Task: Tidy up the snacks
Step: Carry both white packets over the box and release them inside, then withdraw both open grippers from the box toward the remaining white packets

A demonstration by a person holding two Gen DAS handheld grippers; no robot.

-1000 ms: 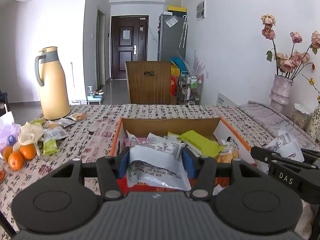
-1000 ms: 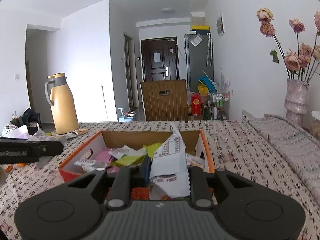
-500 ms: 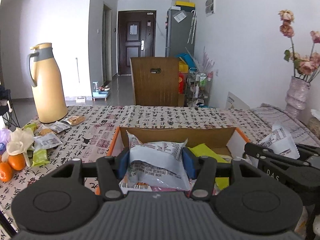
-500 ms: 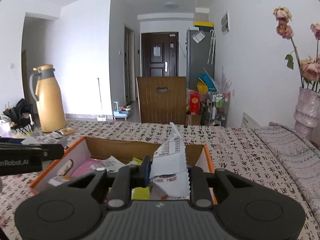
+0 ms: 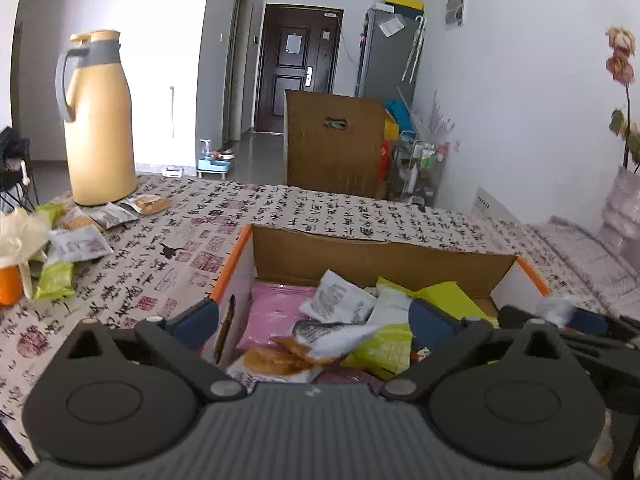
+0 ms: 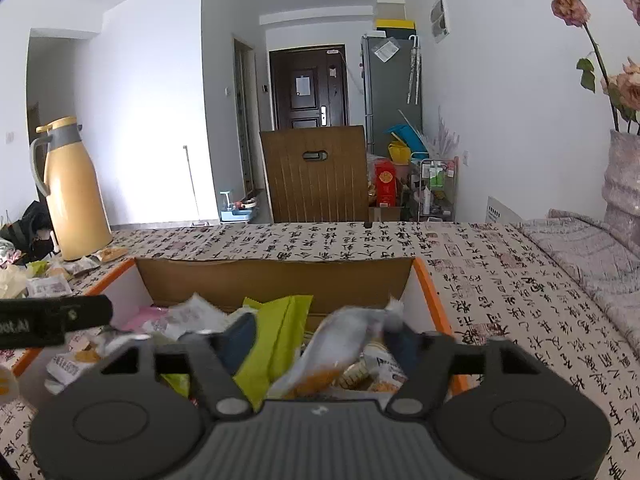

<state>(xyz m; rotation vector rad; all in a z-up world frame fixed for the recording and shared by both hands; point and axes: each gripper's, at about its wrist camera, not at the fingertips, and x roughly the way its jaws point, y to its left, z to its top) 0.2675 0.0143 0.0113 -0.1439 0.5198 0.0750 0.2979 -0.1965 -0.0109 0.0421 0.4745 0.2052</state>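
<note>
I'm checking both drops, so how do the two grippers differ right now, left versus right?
The left gripper stands wide open, jaws just opened, nothing between its blue pads; its white snack packet already lies in the orange-edged cardboard box. The right gripper, also just opened but narrower, has a blurred white-and-orange packet dropping between its pads. Both hang over the box.

Orange-rimmed box, brown inside, holds pink, lime-green and white-grey packets; the tablecloth is cream with black calligraphy and red seals; the jug is yellow with a grey collar and handle
</note>
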